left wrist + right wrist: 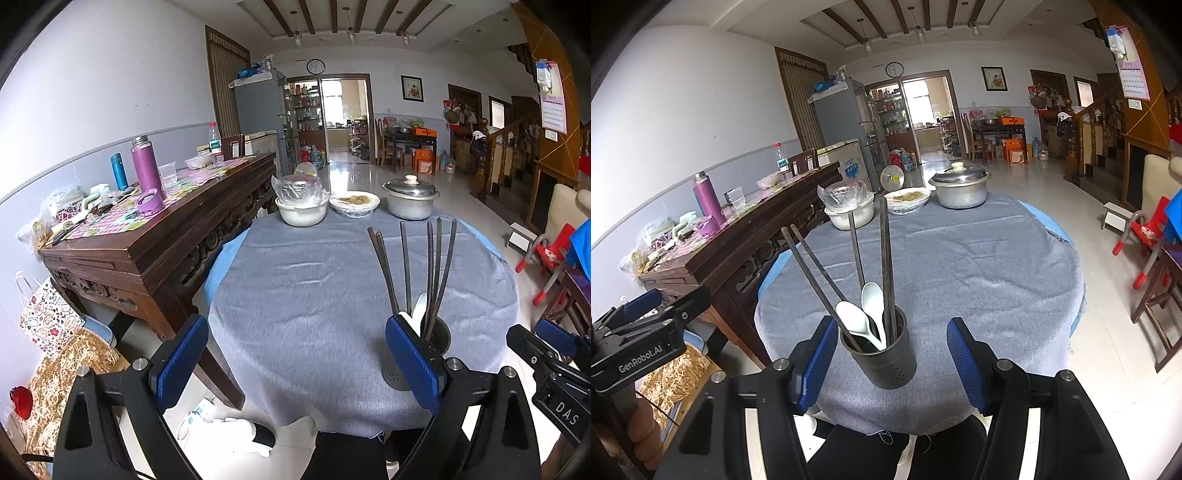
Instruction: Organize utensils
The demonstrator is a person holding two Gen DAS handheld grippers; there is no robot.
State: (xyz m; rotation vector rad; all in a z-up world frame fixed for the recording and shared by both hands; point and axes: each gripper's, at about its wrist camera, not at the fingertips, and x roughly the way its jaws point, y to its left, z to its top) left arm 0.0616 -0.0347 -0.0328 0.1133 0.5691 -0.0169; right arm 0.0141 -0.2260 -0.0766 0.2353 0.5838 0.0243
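- The right gripper (892, 354) hovers low over the near edge of the counter (979, 266), its blue pads spread apart and pressing on nothing.
- Between those pads, free of both, stands the dark utensil holder (882, 358), upright on the grey cloth.
- In the utensil holder stand several dark chopsticks (886, 258), fanned out and leaning, and two white spoons (864, 317) with their bowls up.
- The left gripper (295, 354) hangs beside it, jaws wide with only cloth between them; its right pad (413, 362) sits just in front of the holder in the left wrist view.
- At the far edge of the counter stand a white bowl (849, 218) with a plastic-wrapped dish on top, a wrapped plate of food (908, 199), and a lidded metal pot (960, 188).
- To the left a dark wooden sideboard (155, 243) carries a purple flask (146, 166), a blue bottle (119, 171) and small clutter.
- A person's dark-clad legs (871, 454) show under the near edge.
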